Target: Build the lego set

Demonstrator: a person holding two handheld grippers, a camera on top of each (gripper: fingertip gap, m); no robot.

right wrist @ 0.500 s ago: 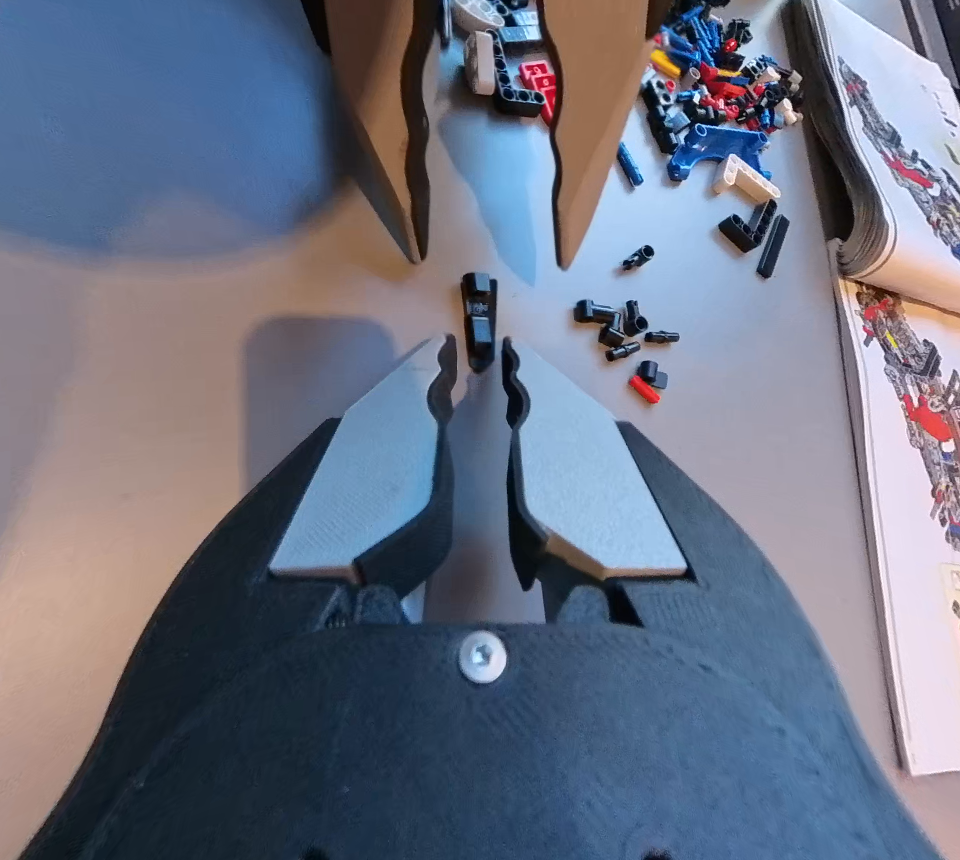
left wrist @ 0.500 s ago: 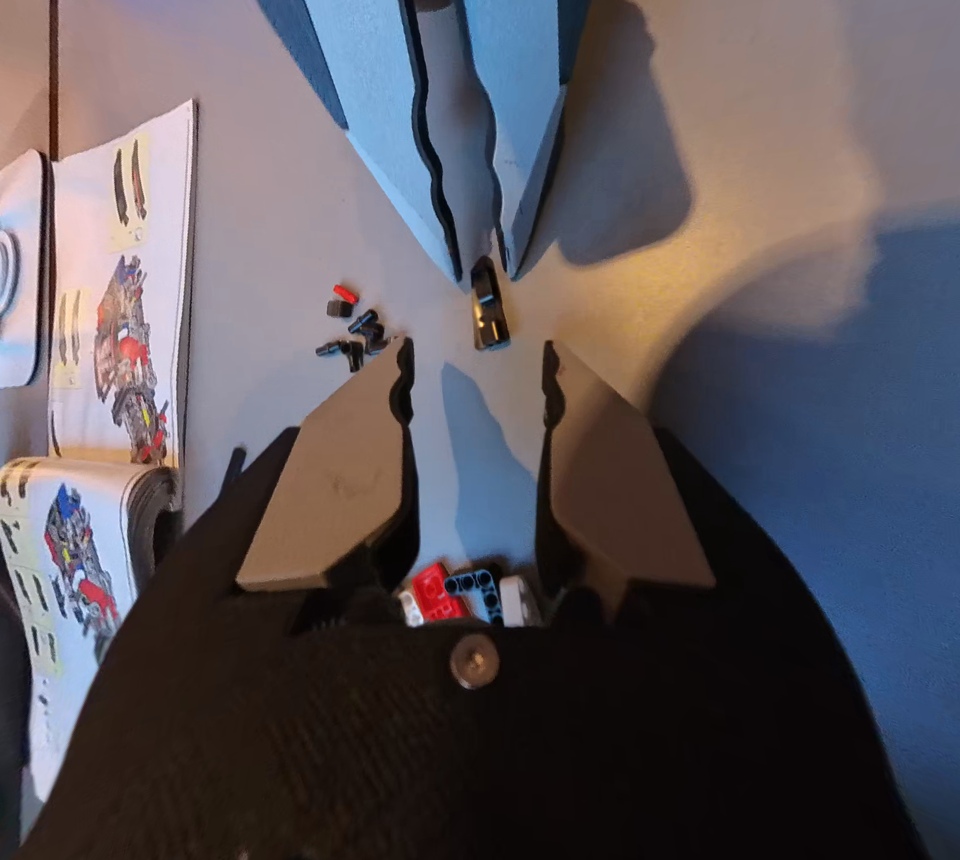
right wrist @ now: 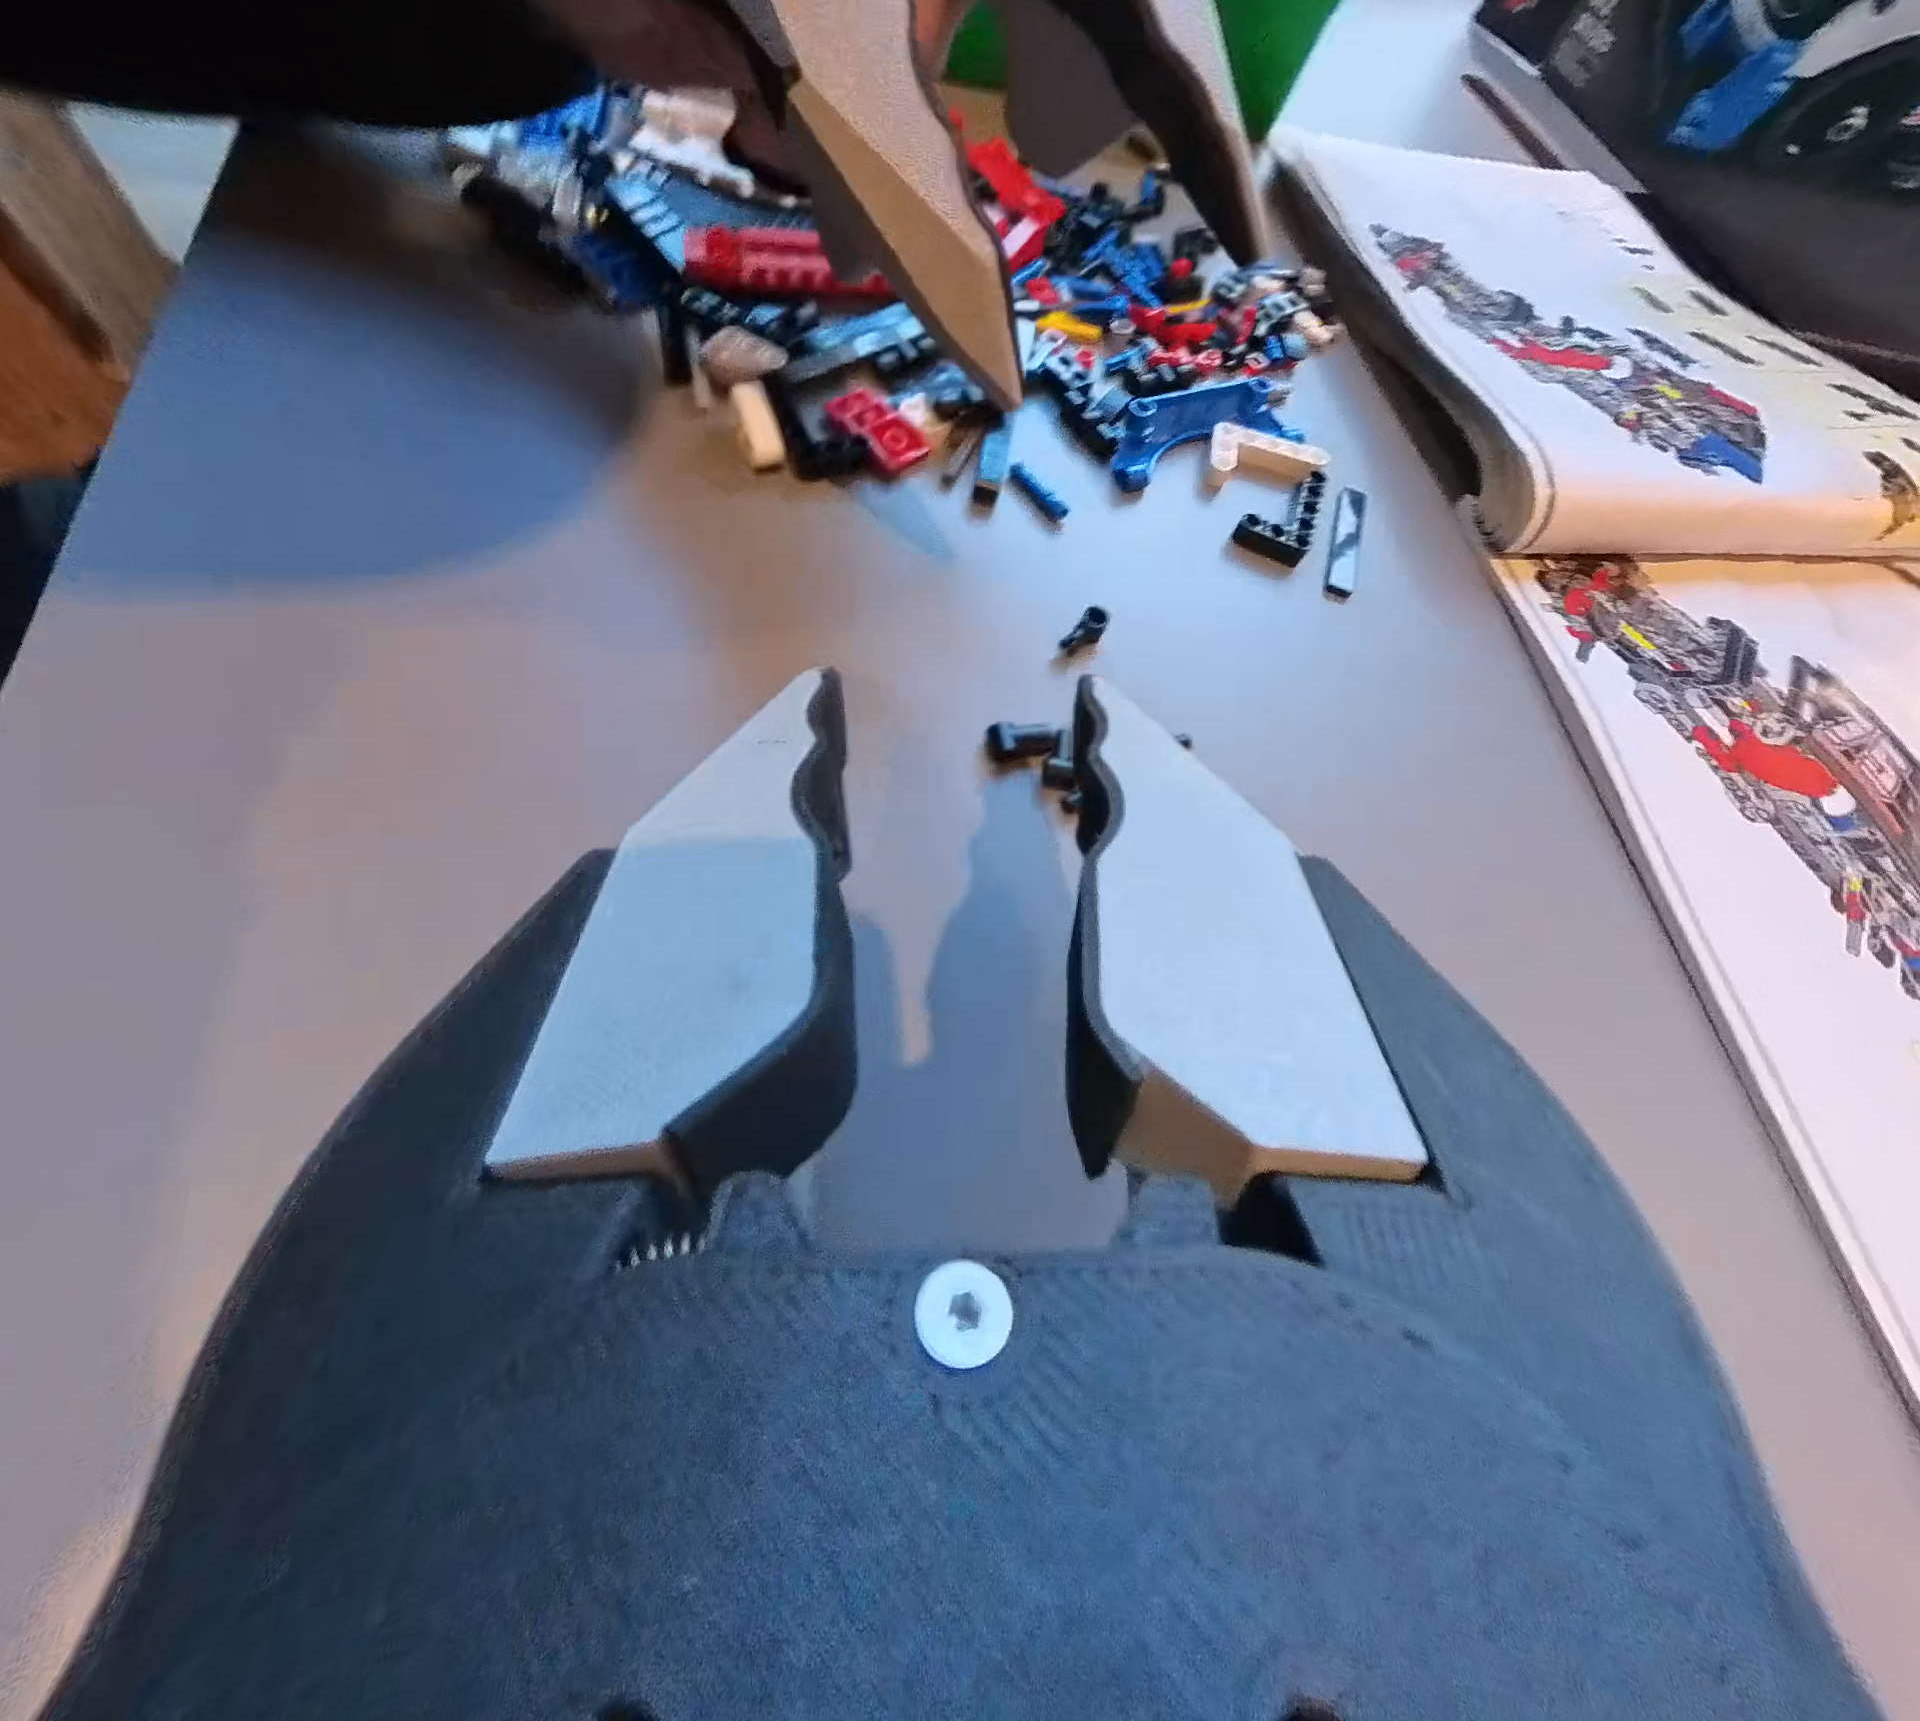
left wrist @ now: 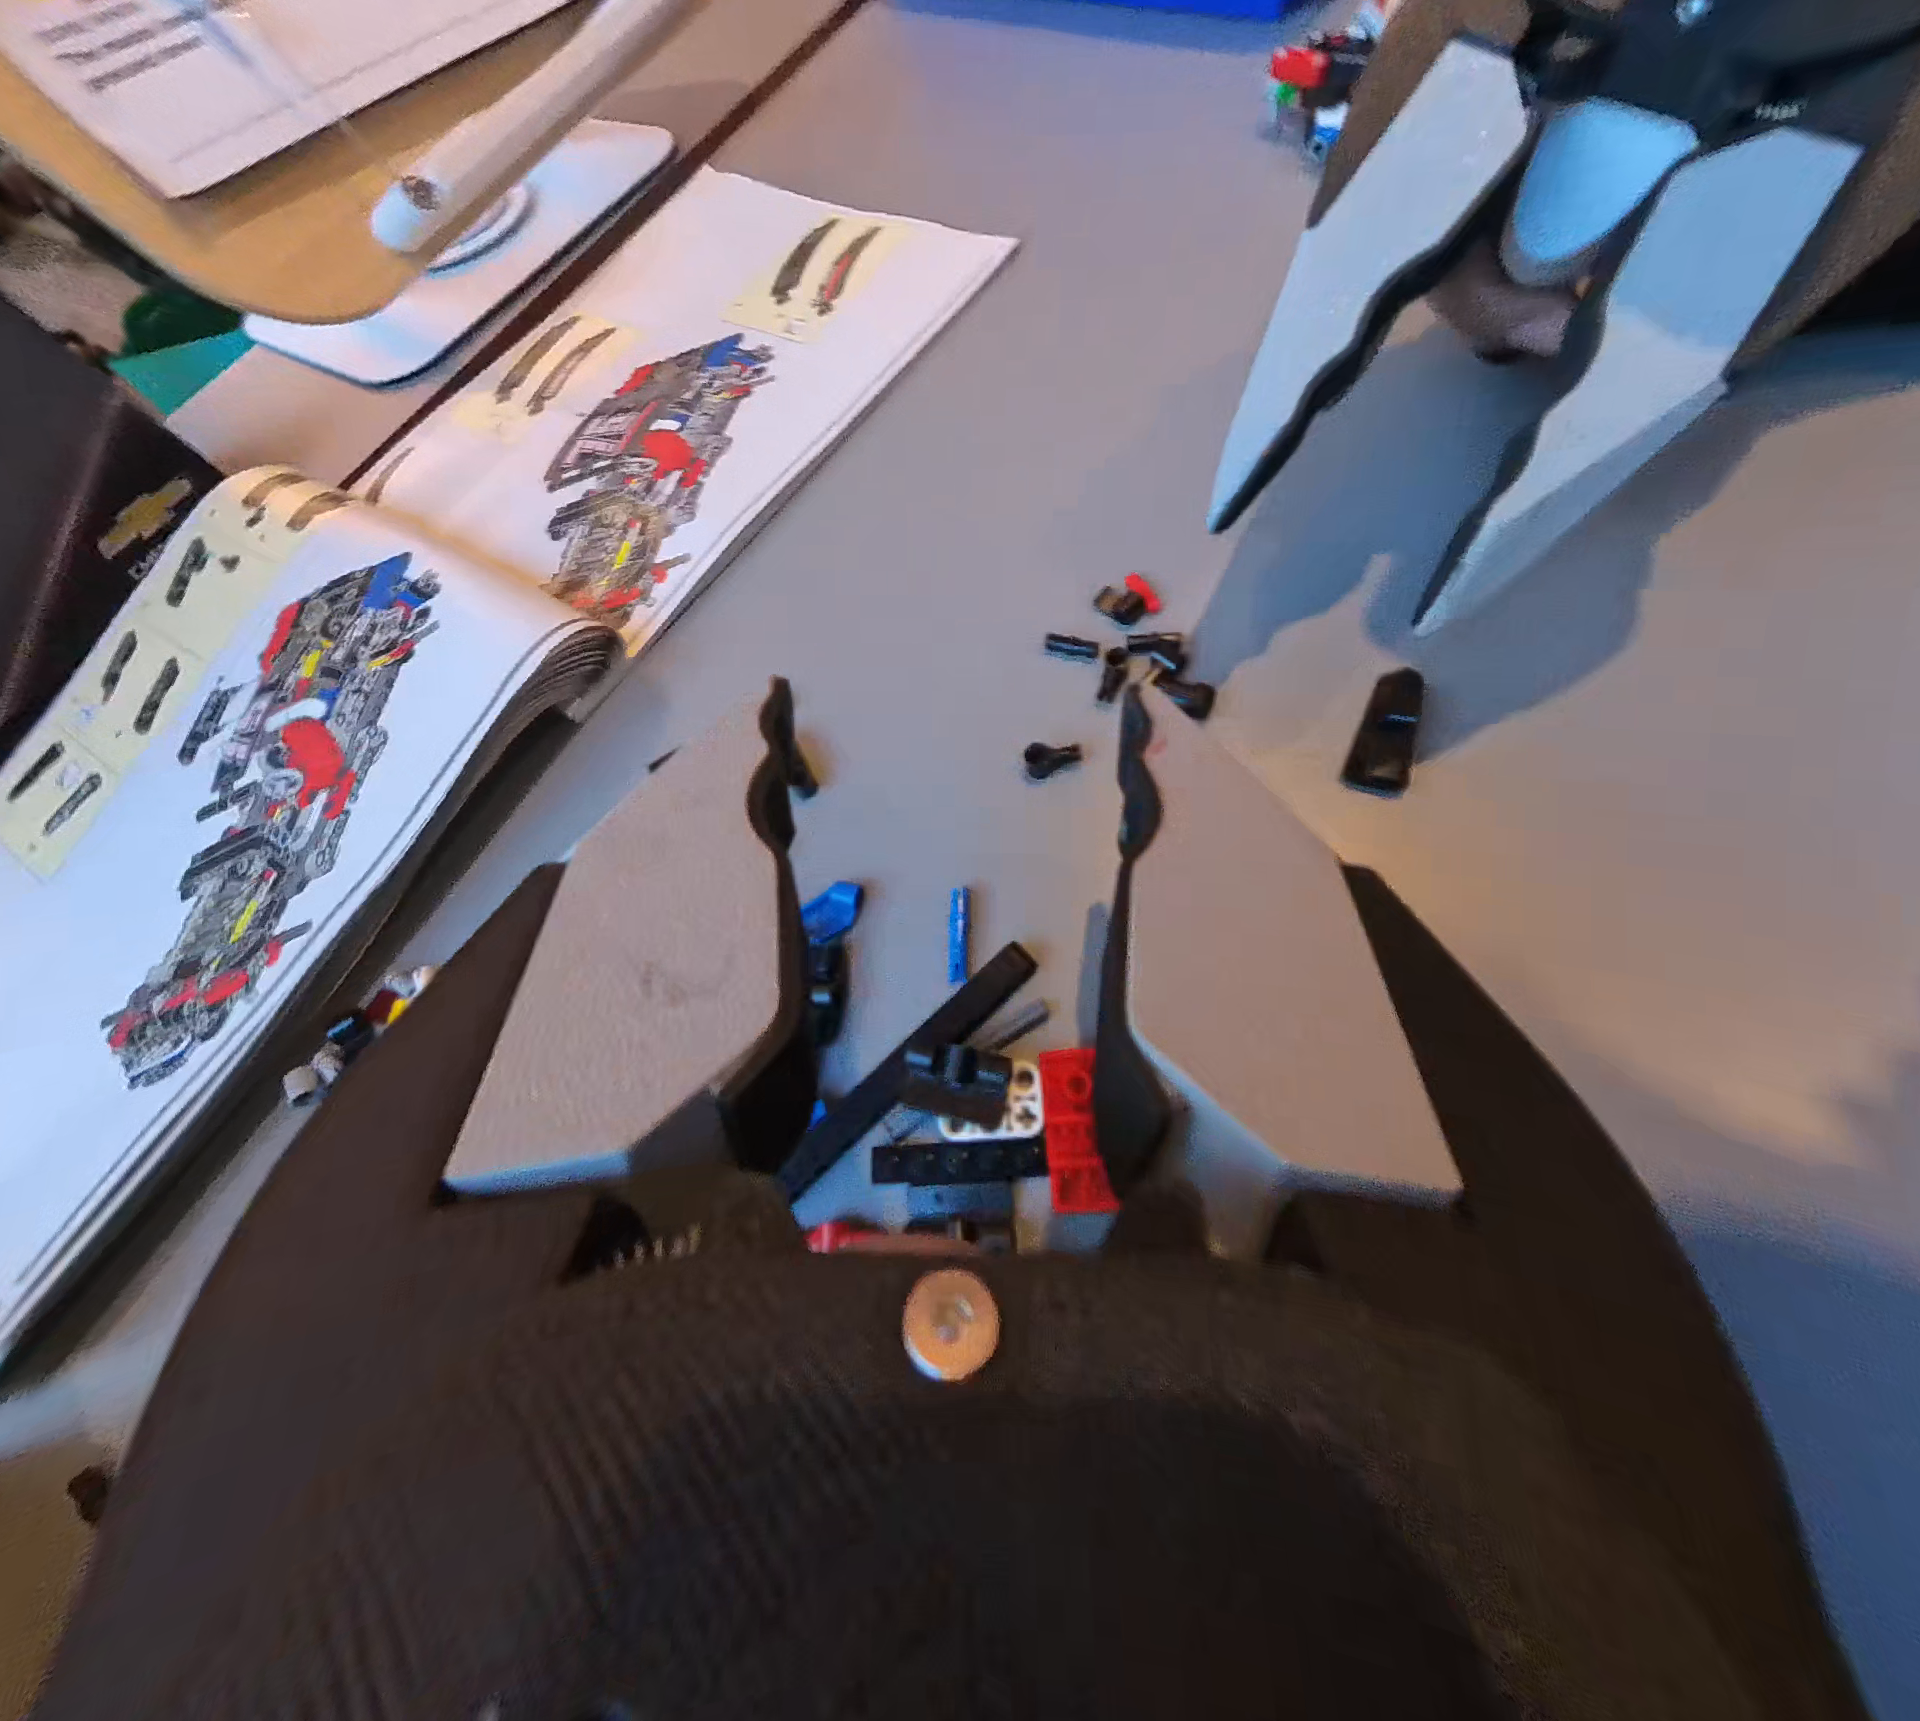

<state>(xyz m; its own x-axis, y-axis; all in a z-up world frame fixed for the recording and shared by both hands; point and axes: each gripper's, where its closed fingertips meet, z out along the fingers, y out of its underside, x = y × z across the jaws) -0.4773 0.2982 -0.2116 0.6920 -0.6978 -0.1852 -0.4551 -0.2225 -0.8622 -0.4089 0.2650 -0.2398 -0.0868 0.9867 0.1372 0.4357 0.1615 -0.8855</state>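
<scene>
A: Your left gripper (left wrist: 951, 705) hangs with fingers wide apart and empty; the small black lego connector (left wrist: 1382, 729) lies on the grey table (left wrist: 1039, 217) at three o'clock of it.

B: Your right gripper (right wrist: 956, 695) also gapes empty, the pile of coloured lego pieces (right wrist: 1039, 321) at twelve, the open instruction booklet (right wrist: 1662, 528) at two

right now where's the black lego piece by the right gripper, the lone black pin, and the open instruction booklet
black lego piece (left wrist: 1384, 729): left wrist view, middle of its body
lone black pin (right wrist: 1084, 629): right wrist view, its middle
instruction booklet (left wrist: 436, 643): left wrist view, left page
</scene>
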